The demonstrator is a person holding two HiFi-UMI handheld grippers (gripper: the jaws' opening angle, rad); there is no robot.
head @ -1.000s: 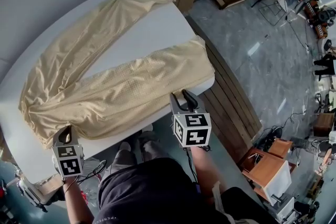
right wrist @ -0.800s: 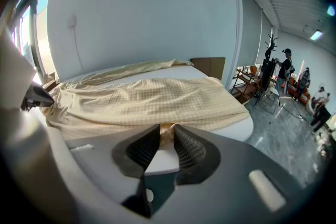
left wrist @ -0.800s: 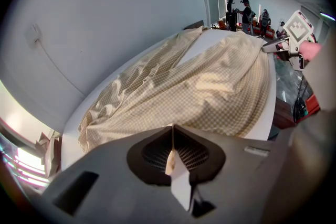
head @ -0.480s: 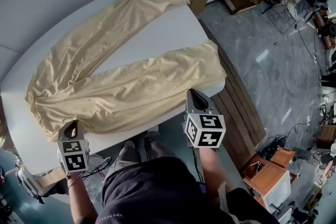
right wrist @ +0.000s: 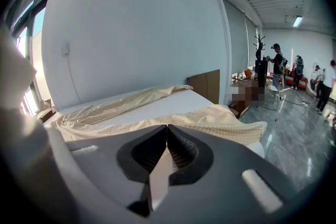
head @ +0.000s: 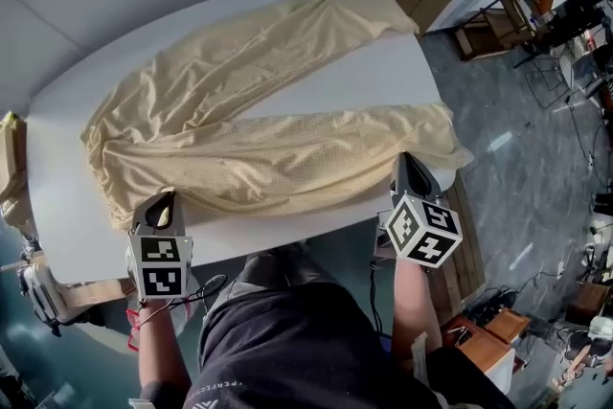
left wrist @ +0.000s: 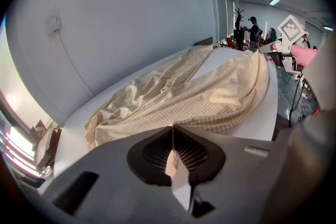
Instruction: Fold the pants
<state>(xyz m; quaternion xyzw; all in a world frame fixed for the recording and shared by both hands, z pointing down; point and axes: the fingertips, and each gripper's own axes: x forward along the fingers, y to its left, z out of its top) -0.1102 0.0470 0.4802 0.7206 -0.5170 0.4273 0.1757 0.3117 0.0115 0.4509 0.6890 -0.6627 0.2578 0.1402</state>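
**Pants spread flat, edges pinched, no fold made yet**

At the bench's near-left corner we find the left tongs (head: 165, 200). Their pads are pressed together on the waist edge of the pale yellow, fine-checked cloth pants (head: 239, 170), and a cream sliver shows between them in the left gripper view. The white, round-cornered bench (head: 378, 77) carries the whole garment. The gathered waist (head: 107, 158) lies at the bench's left end. From there the two legs run rightward in an open V, with bare bench top between them. The far leg (head: 278, 38) follows the bench's back edge and the near leg (head: 326, 148) its front edge.

The cloth looks thin, soft and limp. It is rippled with shallow creases near the waist and smoother toward the cuffs, and the near cuff droops a little over the bench's right end.

At the bench's near-right edge the right tongs (head: 406, 160) are also closed, with their tips on the near leg's hem edge. We judge they nip it, though the cloth there is too thin to see clearly.

We judge the task has barely begun. One leg has yet to be laid over the other, and the lengthwise folds remain.
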